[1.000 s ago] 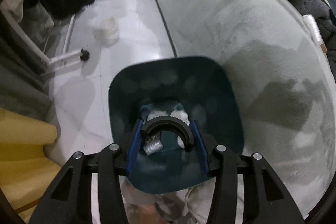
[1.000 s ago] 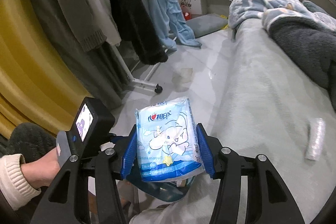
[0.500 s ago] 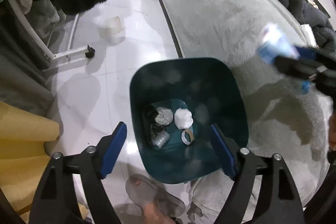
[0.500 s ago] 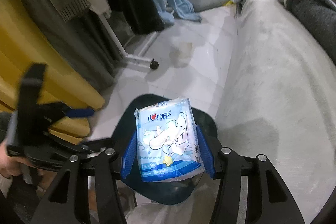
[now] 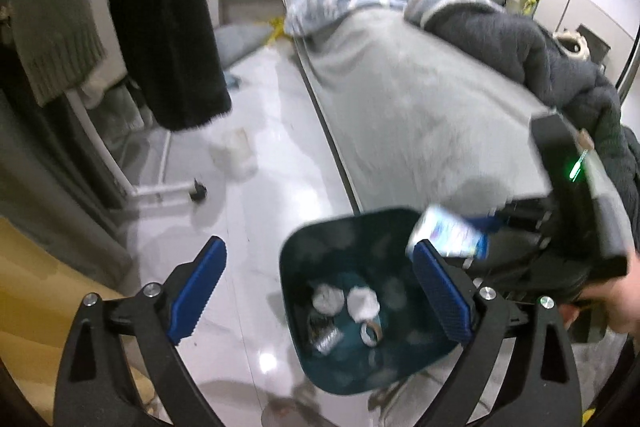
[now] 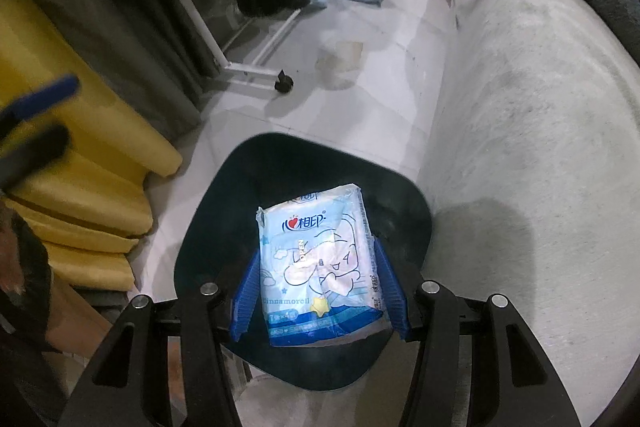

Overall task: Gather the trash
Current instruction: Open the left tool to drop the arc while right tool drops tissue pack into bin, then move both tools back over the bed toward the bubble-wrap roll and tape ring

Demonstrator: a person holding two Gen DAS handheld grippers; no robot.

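A dark teal trash bin (image 5: 298, 267) stands on the white floor beside the bed, holding crumpled white paper (image 5: 362, 303), a tape roll (image 5: 370, 333) and a foil wrapper (image 5: 328, 337). My left gripper (image 5: 316, 251) hangs above the bin's left side. Its jaws are opening wide and nothing is between them. My right gripper (image 6: 318, 255) is shut on a blue-and-white tissue pack (image 6: 320, 267) and holds it just over the bin (image 6: 224, 195) mouth. The left wrist view shows that pack (image 5: 448, 237) at the bin's right rim.
A bed under a grey blanket (image 5: 420, 107) runs along the bin's right side. A clothes rack with a wheeled foot (image 6: 284, 83) and hanging garments stands to the left, by yellow fabric (image 6: 80, 167). A clear plastic cup (image 5: 234, 155) lies on the floor beyond the bin.
My left gripper let a black ring drop into the bin, opened wide and rose. My right gripper came down with the tissue pack until it was over the bin mouth.
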